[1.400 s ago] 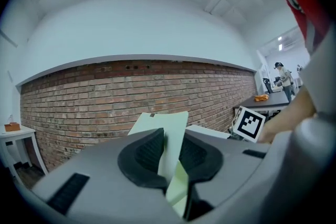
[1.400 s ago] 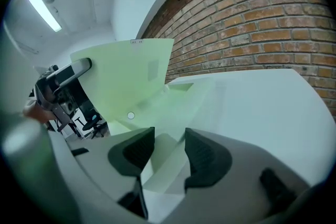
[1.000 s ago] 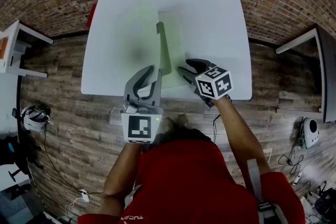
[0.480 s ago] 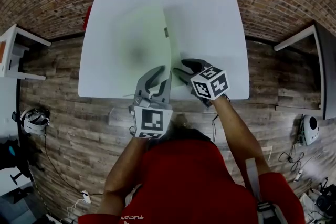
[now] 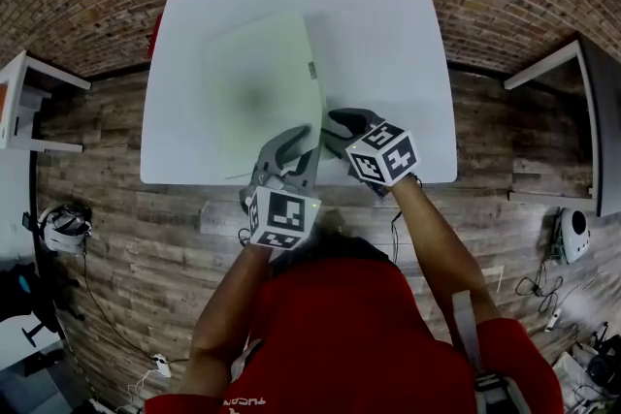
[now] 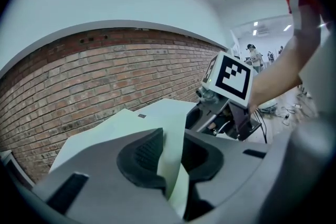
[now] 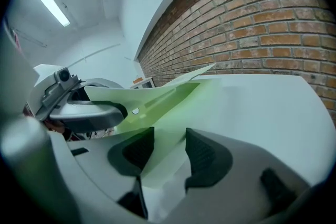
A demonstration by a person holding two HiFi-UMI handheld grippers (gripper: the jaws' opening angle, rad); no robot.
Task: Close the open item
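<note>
A pale green folder [image 5: 257, 82] lies on the white table [image 5: 388, 34], its cover [image 6: 121, 126] tilted low over the left half with a small tab at its right edge. My left gripper [image 5: 306, 143] is at the cover's near corner, and in the left gripper view [image 6: 172, 152] its pads are shut on the sheet's edge. Close to its right, my right gripper [image 5: 333, 129] sits at the table's front edge. Its pads [image 7: 169, 147] stand apart with the folder's lower sheet [image 7: 157, 97] between them.
A red object [image 5: 153, 34] pokes out at the table's left edge. Wooden floor surrounds the table, with a brick wall behind it. Side tables stand at far left [image 5: 29, 92] and far right [image 5: 568, 73]. A headset [image 5: 60, 223] and cables lie on the floor.
The cover stood upright a second ago and has swung down to the left, now nearly flat. My left gripper came down and nearer the table edge with it. The right gripper stayed put.
</note>
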